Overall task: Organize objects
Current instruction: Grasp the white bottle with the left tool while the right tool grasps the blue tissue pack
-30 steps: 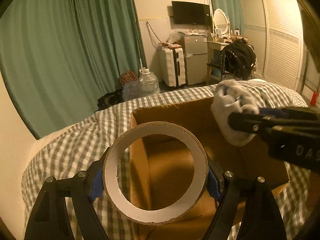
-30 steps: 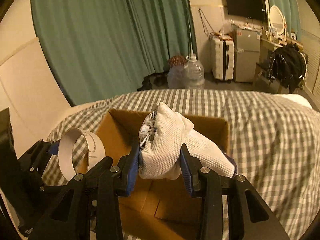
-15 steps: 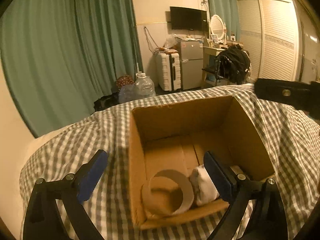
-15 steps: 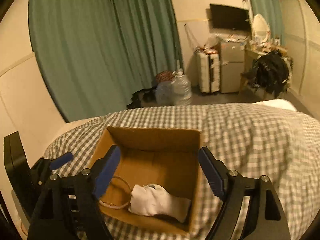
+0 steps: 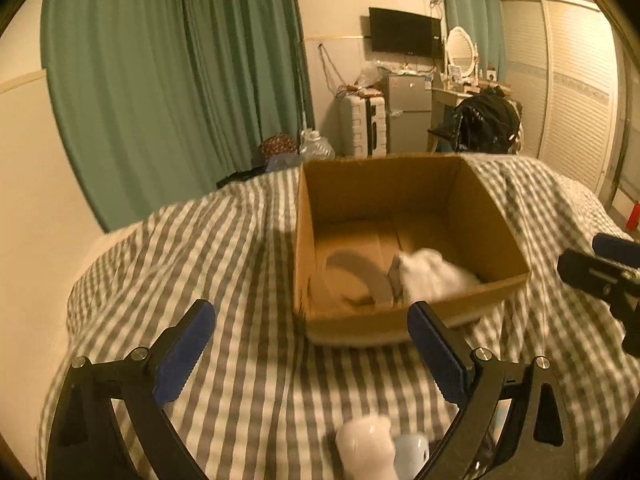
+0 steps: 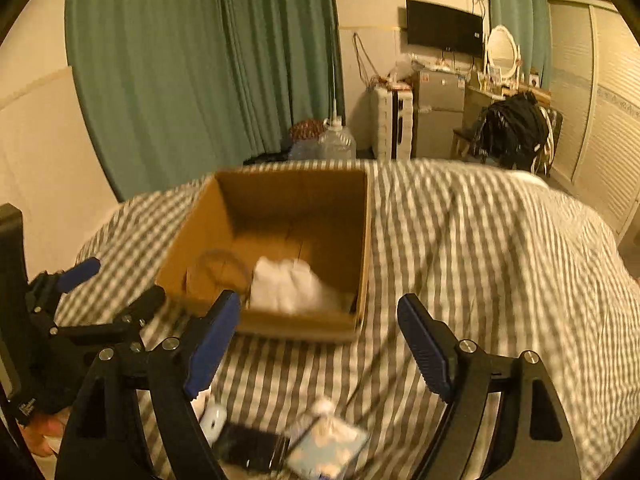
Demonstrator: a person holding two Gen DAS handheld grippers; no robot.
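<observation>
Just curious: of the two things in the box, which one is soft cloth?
The white glove, crumpled on the right of the box; the tape roll beside it is a stiff ring.

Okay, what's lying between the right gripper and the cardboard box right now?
In the right wrist view, only bare checkered bedspread lies between the open right gripper and the cardboard box. The small items on the bed sit nearer than the fingertips.

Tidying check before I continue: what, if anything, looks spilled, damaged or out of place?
Nothing looks spilled or damaged. The tape roll and white glove lie inside the cardboard box. A few small items remain loose on the checked bedspread.
</observation>
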